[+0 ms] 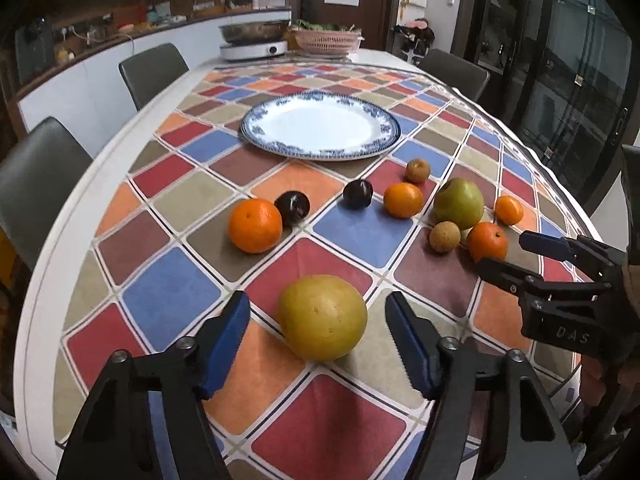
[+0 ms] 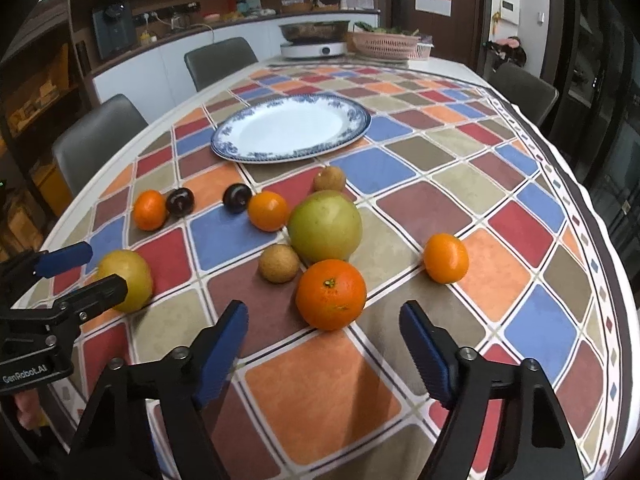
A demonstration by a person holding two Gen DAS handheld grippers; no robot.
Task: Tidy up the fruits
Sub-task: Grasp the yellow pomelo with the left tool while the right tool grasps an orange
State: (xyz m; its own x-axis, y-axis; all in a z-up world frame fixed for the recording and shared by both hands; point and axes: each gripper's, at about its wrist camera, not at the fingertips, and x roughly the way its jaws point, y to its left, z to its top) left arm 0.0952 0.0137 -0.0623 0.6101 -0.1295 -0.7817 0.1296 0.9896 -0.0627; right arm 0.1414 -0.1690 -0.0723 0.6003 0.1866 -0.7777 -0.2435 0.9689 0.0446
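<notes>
Nearest my left gripper (image 1: pixel 318 326), the yellow pear (image 1: pixel 323 317) lay on the checked tablecloth (image 1: pixel 340 432), sitting between the blue pads; the jaws stood partly open with a clear gap on either side of the fruit, so I had hold of nothing there. On the other side, my right gripper (image 2: pixel 322 332) was likewise partly open, and the big orange (image 2: pixel 331 294) rested just ahead of its fingertips, level with the tips but untouched by either pad.

Just beyond that orange I saw a small brown fruit (image 2: pixel 279 263) and the green pear (image 2: pixel 325 227), close together; whether they touched I could not tell. A smaller orange (image 2: pixel 446 258) sat apart to the right. Behind the green pear was a second brown fruit (image 2: pixel 329 179), and to its left another orange (image 2: pixel 268 211) beside a dark plum (image 2: pixel 237 198). Further left, a second plum (image 2: pixel 180 201) lay against one more orange (image 2: pixel 149 209).

Further on, the blue-rimmed plate (image 2: pixel 360 118) stood near the middle of the table with nothing on it, well apart from all the fruit. At the far end I could make out a white cooker with a metal pan (image 2: pixel 313 40) and a pink basket (image 2: pixel 386 45), with grey chairs (image 2: pixel 220 60) along the left side.
</notes>
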